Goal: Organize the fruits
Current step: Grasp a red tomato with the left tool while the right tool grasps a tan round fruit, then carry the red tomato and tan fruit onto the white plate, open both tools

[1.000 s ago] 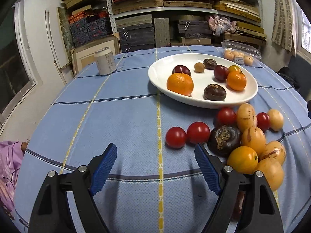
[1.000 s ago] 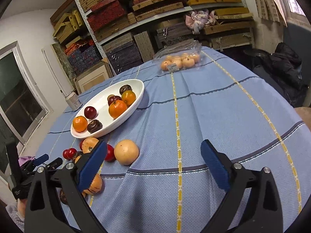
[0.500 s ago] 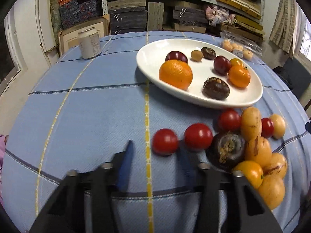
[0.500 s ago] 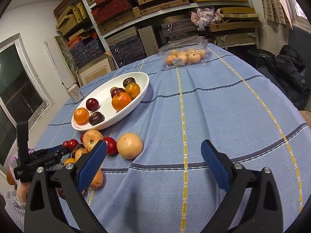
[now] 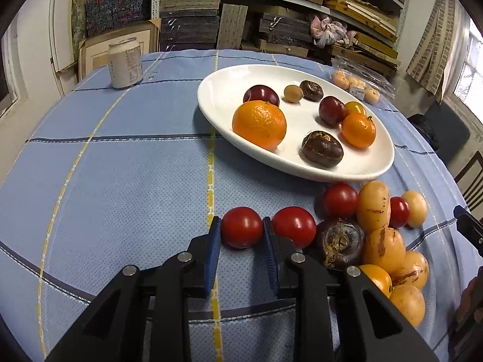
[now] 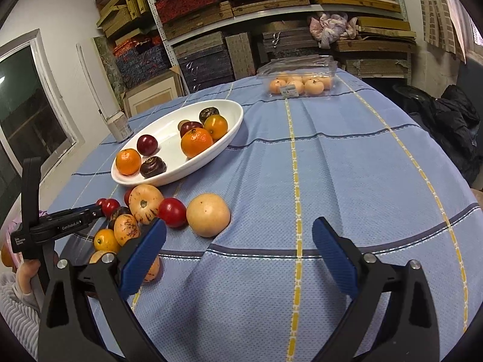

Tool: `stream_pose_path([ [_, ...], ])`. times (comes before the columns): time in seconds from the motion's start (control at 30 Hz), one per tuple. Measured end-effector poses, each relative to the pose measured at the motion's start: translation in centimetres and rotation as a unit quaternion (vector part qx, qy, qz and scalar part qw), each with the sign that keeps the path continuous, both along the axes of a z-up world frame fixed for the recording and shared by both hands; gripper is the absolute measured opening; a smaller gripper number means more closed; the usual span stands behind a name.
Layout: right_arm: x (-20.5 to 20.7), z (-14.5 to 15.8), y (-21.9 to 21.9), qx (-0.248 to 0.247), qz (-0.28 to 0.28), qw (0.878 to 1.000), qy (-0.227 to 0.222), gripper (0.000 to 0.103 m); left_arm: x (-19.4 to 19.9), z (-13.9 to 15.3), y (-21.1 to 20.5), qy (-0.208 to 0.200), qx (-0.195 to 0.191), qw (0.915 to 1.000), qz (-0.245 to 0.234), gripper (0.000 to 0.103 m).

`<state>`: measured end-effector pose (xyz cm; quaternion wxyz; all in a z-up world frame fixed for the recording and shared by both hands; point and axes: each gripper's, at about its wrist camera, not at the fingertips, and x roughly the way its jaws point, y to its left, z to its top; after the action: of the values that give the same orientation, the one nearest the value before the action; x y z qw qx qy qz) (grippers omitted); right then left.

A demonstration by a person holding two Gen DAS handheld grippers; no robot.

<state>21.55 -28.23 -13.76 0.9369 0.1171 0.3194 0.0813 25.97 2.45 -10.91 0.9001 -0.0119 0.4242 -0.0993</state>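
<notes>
My left gripper (image 5: 241, 226) has its blue pads on both sides of a small red tomato (image 5: 241, 227) that rests on the blue cloth; the jaws have closed in on it. A second red tomato (image 5: 294, 227) lies just right of it, next to a dark fruit (image 5: 340, 242) and a pile of yellow-orange fruits (image 5: 383, 247). The white oval plate (image 5: 220, 90) behind holds oranges, dark red plums and dark fruits. My right gripper (image 6: 238, 241) is open and empty above the cloth, right of a pale round fruit (image 6: 208, 214). The left gripper also shows in the right wrist view (image 6: 99, 211).
A white can (image 5: 125, 65) stands at the table's back left. A clear plastic box of pale fruits (image 6: 297, 79) sits at the far edge. Shelves of stacked boards fill the back wall. A dark chair with a coat (image 6: 452, 126) stands to the right.
My left gripper moved forward to the leftmost red tomato and its jaws narrowed from wide open to either side of it. My right gripper stayed open and drifted slightly.
</notes>
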Motion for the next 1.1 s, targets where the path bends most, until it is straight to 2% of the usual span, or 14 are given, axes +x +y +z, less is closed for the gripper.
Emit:
stream_pose_path([
  [0.07,0.0,0.0,0.1,-0.004,0.004,1.0,-0.001,0.095,0.0,0.0,0.0,-0.001,0.0,1.0,0.0,0.027],
  [0.17,0.1,-0.1,0.6,-0.017,0.013,1.0,0.005,0.095,-0.7,0.7,-0.1,-0.025,0.005,0.9996,0.006,0.026],
  [0.23,0.3,-0.3,0.9,-0.025,0.02,0.999,0.013,0.083,-1.4,1.4,-0.4,-0.049,0.017,0.9986,0.01,0.026],
  [0.27,0.5,-0.4,1.0,-0.028,0.023,0.999,0.02,0.073,-1.6,1.7,-0.6,-0.053,0.019,0.9984,0.007,0.026],
  [0.3,0.9,-0.7,1.1,-0.03,0.024,0.999,0.032,0.069,-1.8,1.8,-0.7,-0.056,0.02,0.9982,0.006,0.026],
  [0.47,2.2,-1.3,1.5,-0.027,0.031,0.998,0.052,0.069,-2.3,2.3,-1.1,-0.065,0.02,0.9977,0.001,0.026],
  [0.77,5.3,-2.0,5.1,-0.073,0.068,0.992,0.082,0.069,-2.2,2.2,-0.6,-0.057,0.005,0.9983,0.0,0.026],
  [0.93,6.0,-2.0,5.2,-0.072,0.068,0.992,0.082,0.068,-2.2,2.0,-0.7,-0.055,0.008,0.9984,-0.003,0.026],
  [0.97,6.0,-2.0,5.2,-0.072,0.072,0.992,0.081,0.059,-2.2,2.0,-0.7,-0.055,0.007,0.9985,-0.003,0.026],
  [1.0,6.0,-1.9,5.2,-0.071,0.074,0.992,0.079,0.043,-2.2,2.0,-0.7,-0.055,0.007,0.9985,-0.003,0.026],
  [1.1,5.6,-1.7,5.0,-0.067,0.073,0.992,0.072,0.043,-2.2,1.9,-0.7,-0.052,0.003,0.9986,-0.001,0.026],
])
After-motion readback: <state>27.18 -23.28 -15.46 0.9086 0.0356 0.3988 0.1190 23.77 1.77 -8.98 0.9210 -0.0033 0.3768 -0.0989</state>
